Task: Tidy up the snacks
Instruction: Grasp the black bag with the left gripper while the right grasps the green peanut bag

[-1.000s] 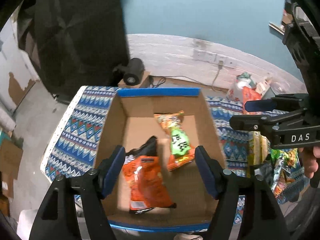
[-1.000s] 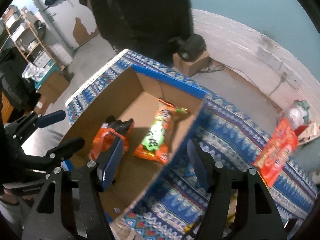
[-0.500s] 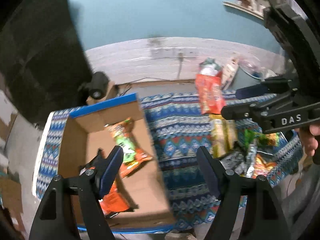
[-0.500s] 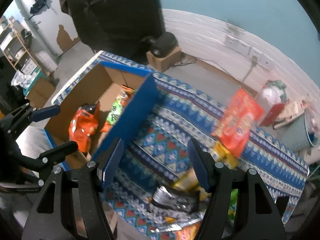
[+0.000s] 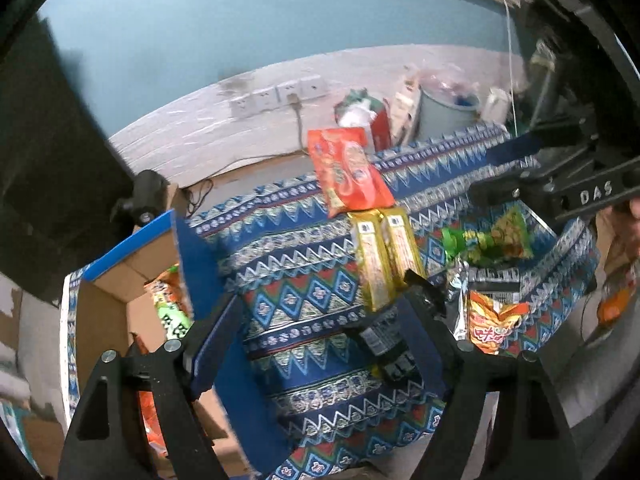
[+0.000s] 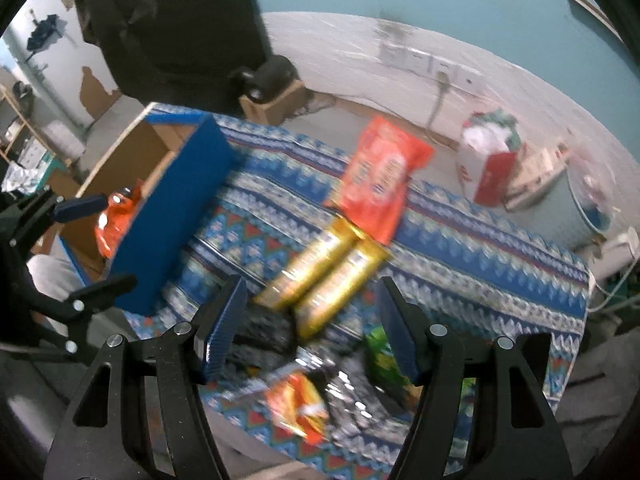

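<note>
A blue-sided cardboard box [image 5: 200,264] stands at the left of a patterned cloth [image 5: 296,296]; it holds an orange bag [image 6: 114,222] and a green-and-orange bag [image 5: 170,304]. Loose snacks lie on the cloth: a red-orange bag [image 5: 348,170], two gold packs [image 5: 384,252], a green bag [image 5: 496,240], a dark pack [image 5: 386,344] and an orange chip bag [image 5: 490,322]. My left gripper [image 5: 320,334] is open and empty above the cloth, right of the box. My right gripper [image 6: 308,332] is open and empty above the gold packs [image 6: 324,272]; it also shows in the left wrist view [image 5: 516,168].
Behind the cloth stand a red-and-white bag [image 6: 488,160], a pale bucket [image 5: 448,114] and a small cardboard box with a black device [image 6: 272,92]. Wall sockets [image 5: 276,94] sit on the white wall base. A dark shape [image 6: 172,32] stands at the far left.
Both grippers have swung right, away from the box and over the loose snacks on the cloth. Both stay open and empty.
</note>
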Demonstrator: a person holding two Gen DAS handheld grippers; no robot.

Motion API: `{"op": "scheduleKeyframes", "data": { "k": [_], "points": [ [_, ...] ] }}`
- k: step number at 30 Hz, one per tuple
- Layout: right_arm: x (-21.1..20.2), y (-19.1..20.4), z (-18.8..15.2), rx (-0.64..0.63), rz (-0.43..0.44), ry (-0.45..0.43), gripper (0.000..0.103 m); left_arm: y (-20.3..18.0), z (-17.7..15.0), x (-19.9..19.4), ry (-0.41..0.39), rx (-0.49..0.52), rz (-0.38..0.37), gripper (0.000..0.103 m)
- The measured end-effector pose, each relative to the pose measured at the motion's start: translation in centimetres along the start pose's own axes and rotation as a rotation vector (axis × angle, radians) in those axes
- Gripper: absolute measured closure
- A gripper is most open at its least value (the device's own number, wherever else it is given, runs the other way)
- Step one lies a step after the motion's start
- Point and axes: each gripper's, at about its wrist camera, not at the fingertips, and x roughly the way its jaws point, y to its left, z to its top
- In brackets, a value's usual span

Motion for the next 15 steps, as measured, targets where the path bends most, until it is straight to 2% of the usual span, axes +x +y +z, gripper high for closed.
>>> {"op": "scheduleKeyframes", "data": {
  "k": [9,15],
  "points": [
    [1.5,-4.7,-3.3,0.037,-0.015,0.070,0.036,-4.3,0.3,4.7,0.087,0.123,-0.040,0.022],
    [3.5,-6.4,-4.7,0.028,-0.019,0.121,0.036,-5.4,-0.2,6.5,0.128,0.160,-0.078,0.022]
  ]
}}
